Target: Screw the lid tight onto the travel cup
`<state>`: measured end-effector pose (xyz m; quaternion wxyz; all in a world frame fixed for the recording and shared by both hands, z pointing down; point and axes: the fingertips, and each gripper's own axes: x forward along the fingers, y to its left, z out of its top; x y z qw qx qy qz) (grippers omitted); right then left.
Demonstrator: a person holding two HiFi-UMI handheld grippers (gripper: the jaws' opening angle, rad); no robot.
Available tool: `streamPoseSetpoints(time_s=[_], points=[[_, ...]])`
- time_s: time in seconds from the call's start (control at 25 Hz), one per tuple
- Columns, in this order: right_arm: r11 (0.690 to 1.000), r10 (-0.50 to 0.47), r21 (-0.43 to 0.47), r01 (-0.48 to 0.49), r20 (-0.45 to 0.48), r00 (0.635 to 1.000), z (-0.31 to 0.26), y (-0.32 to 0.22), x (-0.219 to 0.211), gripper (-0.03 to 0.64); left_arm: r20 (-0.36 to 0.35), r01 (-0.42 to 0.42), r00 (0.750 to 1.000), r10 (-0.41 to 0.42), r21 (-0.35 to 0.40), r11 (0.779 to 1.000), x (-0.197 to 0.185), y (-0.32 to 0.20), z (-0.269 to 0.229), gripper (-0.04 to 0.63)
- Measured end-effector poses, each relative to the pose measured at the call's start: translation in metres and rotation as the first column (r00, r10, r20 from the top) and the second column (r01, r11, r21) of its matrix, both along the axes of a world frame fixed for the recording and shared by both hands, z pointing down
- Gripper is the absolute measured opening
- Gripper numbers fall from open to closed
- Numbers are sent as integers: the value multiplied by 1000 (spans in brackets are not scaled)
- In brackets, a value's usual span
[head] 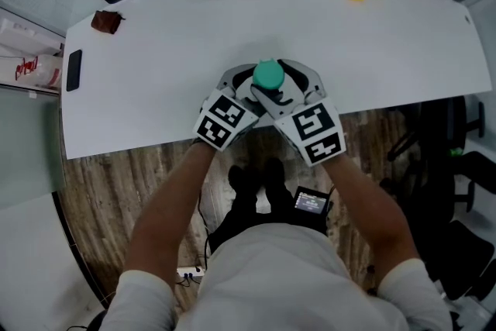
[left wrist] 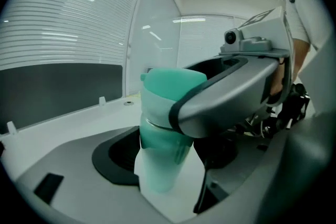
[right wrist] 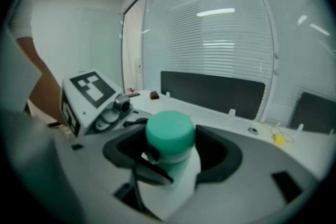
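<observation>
Left tongs (left wrist: pixel 168 159) are clenched low on the body of the travel cup (left wrist: pixel 157 165), a pad on either side, and that is my anchor. Between both tongs the cup stands upright on the counter (head: pixel 170 58), close to the edge nearest me. Just above the left tongs' grip, and crossing over them, the right tongs (right wrist: pixel 172 150) are closed round the lid (right wrist: pixel 169 134), which sits on top of the cup and looks level to me.

How far the thread has taken I cannot tell from here. I judge the step in hand to be the tightening turn. To do it well I want the left tongs firm enough that the cup does not spin, but not so hard that its thin translucent wall bows. The right tongs should turn about the cup's upright axis without leaning, so the lid does not cross-thread. Since the two tongs overlap, each swing will be short; I expect to let go, reset and grip again. I would stop once the lid resists and the cup starts to slip in the left tongs.
</observation>
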<state>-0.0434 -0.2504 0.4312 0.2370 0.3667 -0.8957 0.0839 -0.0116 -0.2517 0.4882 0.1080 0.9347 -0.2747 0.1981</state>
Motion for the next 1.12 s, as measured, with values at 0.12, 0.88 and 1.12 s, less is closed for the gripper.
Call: streamPoseSetpoints(time_s=[0.12,0.88,1.12], points=[[995,-95,-10,95,-15,995,0,3,-1,304,44,-126,991,126,-8,992,0,5,4,324],[987,158,32,-157,-12,987,1,-3,4,304,25,188,982,-188,14,982,-4,-3,7,321],[993,116,31,-116,-9,993,0,-3,4,304,17,135,991,-135,11,991,-4,-1,6,323]])
